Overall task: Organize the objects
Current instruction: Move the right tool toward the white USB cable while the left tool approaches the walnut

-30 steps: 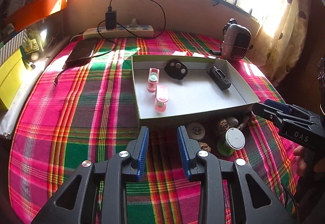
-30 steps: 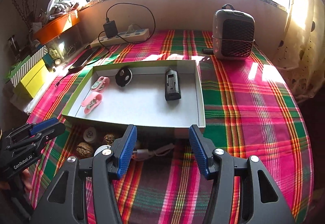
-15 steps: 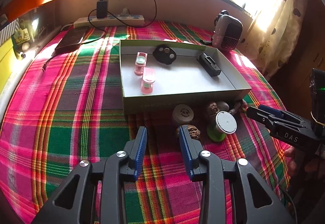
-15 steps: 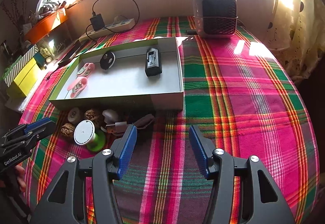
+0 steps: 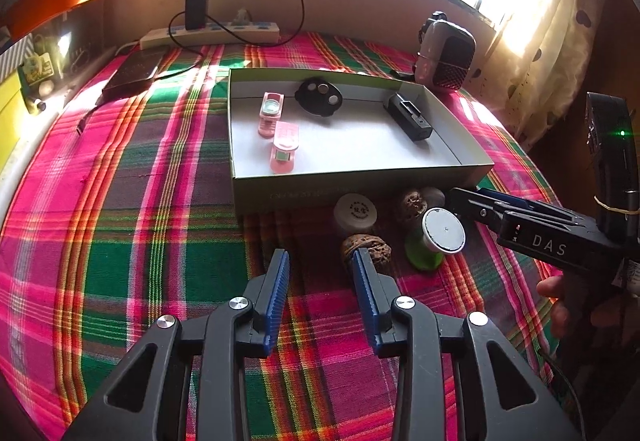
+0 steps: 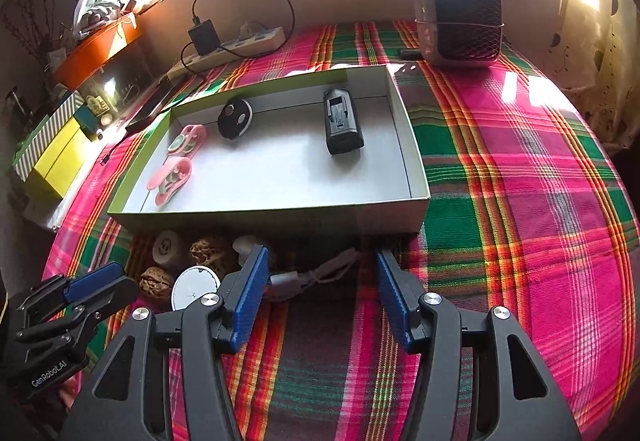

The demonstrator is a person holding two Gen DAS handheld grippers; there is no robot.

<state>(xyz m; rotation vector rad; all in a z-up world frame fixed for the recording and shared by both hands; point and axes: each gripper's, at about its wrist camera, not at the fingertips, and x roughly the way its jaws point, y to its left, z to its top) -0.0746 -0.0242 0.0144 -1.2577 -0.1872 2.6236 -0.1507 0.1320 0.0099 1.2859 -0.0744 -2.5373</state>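
The left gripper (image 5: 321,264) hangs over the plaid cloth (image 5: 160,249) with its fingers (image 5: 276,281) parted and empty, a walnut (image 5: 366,251) just beyond the right fingertip. The right gripper (image 6: 318,263) has its fingers (image 6: 250,281) wide, with nothing gripped; a white cable (image 6: 308,275) lies between the tips, its long axis running across the gap. Beyond sit a green spool (image 5: 434,237), a second walnut (image 5: 412,203) and a white cap (image 5: 356,211), touching the near wall of the box (image 5: 280,189). Inside, two pink clips (image 5: 278,129) point roughly away, and a black battery (image 6: 342,121) lies lengthwise toward the far wall.
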